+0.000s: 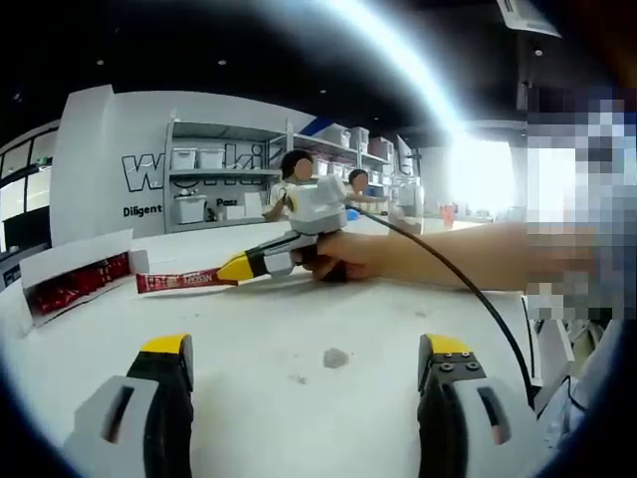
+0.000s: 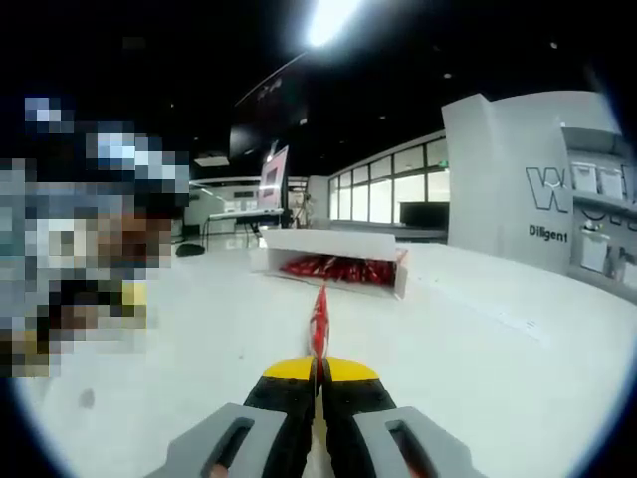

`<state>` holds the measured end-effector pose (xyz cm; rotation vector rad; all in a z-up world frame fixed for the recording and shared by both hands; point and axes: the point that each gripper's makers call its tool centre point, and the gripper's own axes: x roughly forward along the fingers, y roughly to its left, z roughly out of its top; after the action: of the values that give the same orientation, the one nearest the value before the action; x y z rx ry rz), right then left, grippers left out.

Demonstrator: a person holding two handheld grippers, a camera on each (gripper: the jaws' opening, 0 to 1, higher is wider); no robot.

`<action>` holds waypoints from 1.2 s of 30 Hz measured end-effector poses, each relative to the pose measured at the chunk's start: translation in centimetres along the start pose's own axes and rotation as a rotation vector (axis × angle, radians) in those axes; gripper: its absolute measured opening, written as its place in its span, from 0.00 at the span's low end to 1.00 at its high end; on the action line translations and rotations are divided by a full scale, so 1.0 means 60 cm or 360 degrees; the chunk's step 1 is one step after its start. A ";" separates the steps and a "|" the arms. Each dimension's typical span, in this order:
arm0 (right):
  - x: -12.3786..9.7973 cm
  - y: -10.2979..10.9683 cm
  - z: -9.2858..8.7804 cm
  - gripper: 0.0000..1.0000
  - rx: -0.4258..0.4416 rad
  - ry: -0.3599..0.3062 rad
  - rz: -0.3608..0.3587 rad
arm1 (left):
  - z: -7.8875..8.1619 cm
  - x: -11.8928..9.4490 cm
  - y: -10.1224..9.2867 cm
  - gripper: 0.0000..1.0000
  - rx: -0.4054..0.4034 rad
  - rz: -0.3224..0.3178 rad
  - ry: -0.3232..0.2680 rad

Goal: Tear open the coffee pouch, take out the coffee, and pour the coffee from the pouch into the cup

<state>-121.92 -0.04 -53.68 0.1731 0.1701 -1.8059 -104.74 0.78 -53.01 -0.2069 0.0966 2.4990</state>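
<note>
now right tool (image 2: 318,383) clamps coffee pouch (image 2: 319,321), pointing straight ahead.

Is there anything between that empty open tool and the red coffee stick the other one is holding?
Nothing visible. The left tool hangs open over bare white tabletop, and the thin red coffee pouch, clamped in the right tool, lies beyond it across open surface.
</note>
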 end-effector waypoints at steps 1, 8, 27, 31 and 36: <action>0.000 0.000 0.000 0.04 -0.0005 0.0000 -0.0001 | 0.000 0.000 0.001 0.95 0.0002 0.0001 -0.0001; -0.001 0.001 0.002 0.04 0.0005 -0.0008 -0.0005 | 0.000 0.000 0.000 0.94 0.0002 -0.0002 0.0003; -0.019 0.006 -0.002 0.04 0.0000 -0.0011 -0.0018 | -0.002 0.000 0.003 0.92 -0.0004 0.0014 0.0014; -0.020 0.004 -0.003 0.04 0.0001 -0.0009 -0.0022 | -0.003 0.000 0.001 0.92 -0.0002 0.0013 0.0017; -0.025 0.004 -0.002 0.04 0.0002 -0.0017 -0.0028 | -0.004 0.000 -0.003 0.92 -0.0001 0.0008 0.0021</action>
<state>-121.36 1.34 -53.49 0.1633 0.1637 -1.8244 -104.59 0.89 -53.23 -0.2236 0.1021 2.5032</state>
